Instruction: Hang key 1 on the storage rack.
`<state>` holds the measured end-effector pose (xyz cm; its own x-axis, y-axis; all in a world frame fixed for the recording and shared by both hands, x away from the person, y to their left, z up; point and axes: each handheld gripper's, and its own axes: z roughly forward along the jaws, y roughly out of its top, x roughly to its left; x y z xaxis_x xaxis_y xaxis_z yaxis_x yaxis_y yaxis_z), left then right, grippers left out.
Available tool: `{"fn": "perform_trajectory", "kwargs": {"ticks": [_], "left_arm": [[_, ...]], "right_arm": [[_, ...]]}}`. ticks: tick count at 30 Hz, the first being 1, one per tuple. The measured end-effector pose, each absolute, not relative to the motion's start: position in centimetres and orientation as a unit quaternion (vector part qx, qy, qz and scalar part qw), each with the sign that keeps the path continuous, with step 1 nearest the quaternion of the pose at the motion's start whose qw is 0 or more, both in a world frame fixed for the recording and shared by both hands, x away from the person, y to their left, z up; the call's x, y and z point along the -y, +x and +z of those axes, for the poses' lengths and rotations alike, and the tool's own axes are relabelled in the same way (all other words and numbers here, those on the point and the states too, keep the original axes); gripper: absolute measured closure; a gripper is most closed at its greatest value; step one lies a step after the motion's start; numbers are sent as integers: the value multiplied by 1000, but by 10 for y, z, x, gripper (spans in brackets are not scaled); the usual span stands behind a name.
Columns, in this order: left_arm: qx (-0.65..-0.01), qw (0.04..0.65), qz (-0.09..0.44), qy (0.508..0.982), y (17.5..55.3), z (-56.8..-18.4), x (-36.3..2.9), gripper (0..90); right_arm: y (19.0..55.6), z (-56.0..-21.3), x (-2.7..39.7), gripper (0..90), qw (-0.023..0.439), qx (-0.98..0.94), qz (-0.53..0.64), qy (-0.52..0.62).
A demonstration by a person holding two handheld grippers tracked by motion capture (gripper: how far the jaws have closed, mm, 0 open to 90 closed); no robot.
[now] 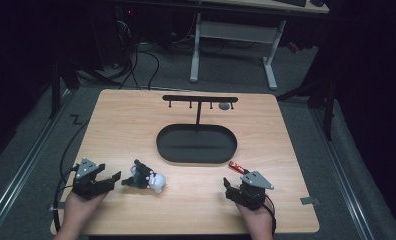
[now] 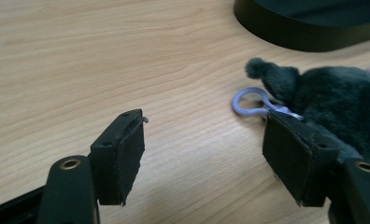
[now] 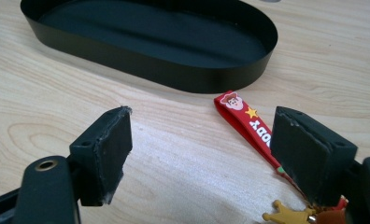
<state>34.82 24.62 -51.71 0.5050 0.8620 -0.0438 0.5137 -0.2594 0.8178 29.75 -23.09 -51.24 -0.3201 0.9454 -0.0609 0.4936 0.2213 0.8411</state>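
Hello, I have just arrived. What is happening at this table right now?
A person holds a gripper in each hand at a wooden table. The left gripper is open beside a dark plush keychain with a lilac clasp; nothing is between its fingers. The right gripper is also open, next to a red strap keychain. Both items lie on the table. Behind them stands a black oval tray with a hook rack.
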Motion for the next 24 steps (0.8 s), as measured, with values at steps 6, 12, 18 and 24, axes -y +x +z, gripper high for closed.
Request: {"fn": "perform_trajectory", "kwargs": {"ticks": [6,12,18,24], "left_arm": [[-430,417,215,772,349,-516,-238,306],[-423,411,213,779,349,-518,-234,306],[-416,407,216,784,348,-518,-234,306],[-411,403,224,786,347,-519,-232,301]], "right_arm": [[297,-516,232,195,281,-733,373,495],[296,-518,234,186,260,-736,378,498],[299,-520,234,187,247,-741,378,497],[297,-521,231,182,238,-749,369,496]]}}
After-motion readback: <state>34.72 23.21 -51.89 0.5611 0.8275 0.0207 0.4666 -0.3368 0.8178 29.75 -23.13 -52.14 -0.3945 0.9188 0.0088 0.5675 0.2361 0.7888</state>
